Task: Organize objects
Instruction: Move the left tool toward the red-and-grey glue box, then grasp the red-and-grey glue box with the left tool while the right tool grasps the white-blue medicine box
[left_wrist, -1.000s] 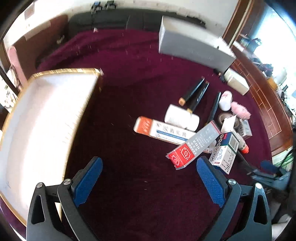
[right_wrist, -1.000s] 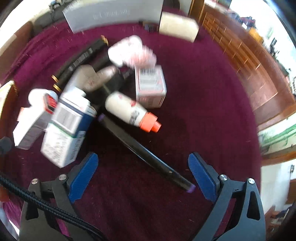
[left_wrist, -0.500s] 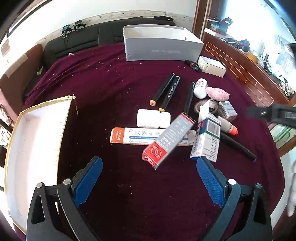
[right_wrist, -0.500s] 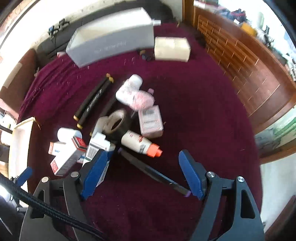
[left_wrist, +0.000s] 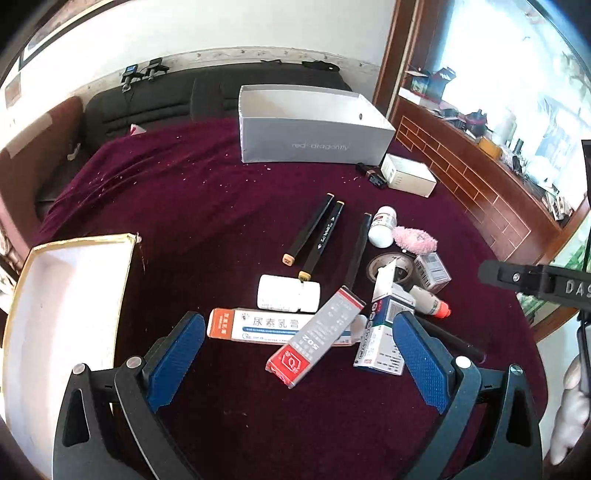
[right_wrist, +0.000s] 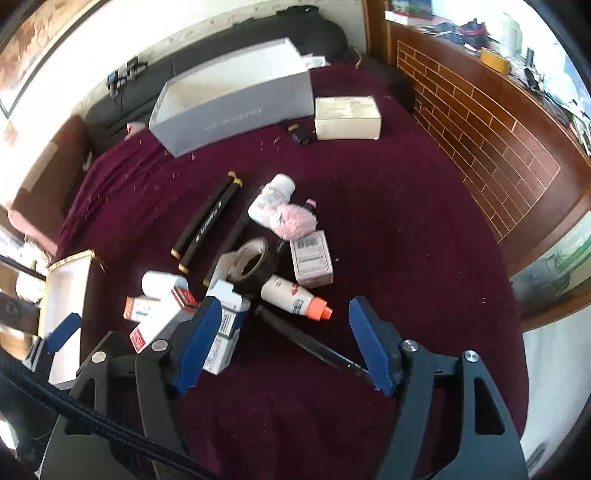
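A heap of small items lies on the maroon cloth (left_wrist: 207, 206): black markers (left_wrist: 314, 232), white bottles (left_wrist: 288, 293), an orange-ended carton (left_wrist: 255, 325), a red-ended grey carton (left_wrist: 317, 341), a blue-and-white carton (left_wrist: 382, 332), a tape roll (right_wrist: 255, 262), a pink puff (right_wrist: 295, 221) and an orange-capped dropper bottle (right_wrist: 295, 299). My left gripper (left_wrist: 295, 332) hovers open above the cartons, holding nothing. My right gripper (right_wrist: 284, 332) hangs over a black pen (right_wrist: 306, 341). Its jaws are closing, and the pads press on nothing.
An open grey shoebox (left_wrist: 314, 140) stands at the back of the cloth, with a cream box (left_wrist: 408, 173) beside it. A white gold-rimmed tray (left_wrist: 66, 314) sits at the left edge. A brick-patterned wooden ledge (right_wrist: 480, 122) borders the right side.
Both grippers have pulled up and back, so more of the cloth and the grey box shows. The right jaws have narrowed. The left jaws kept their width.
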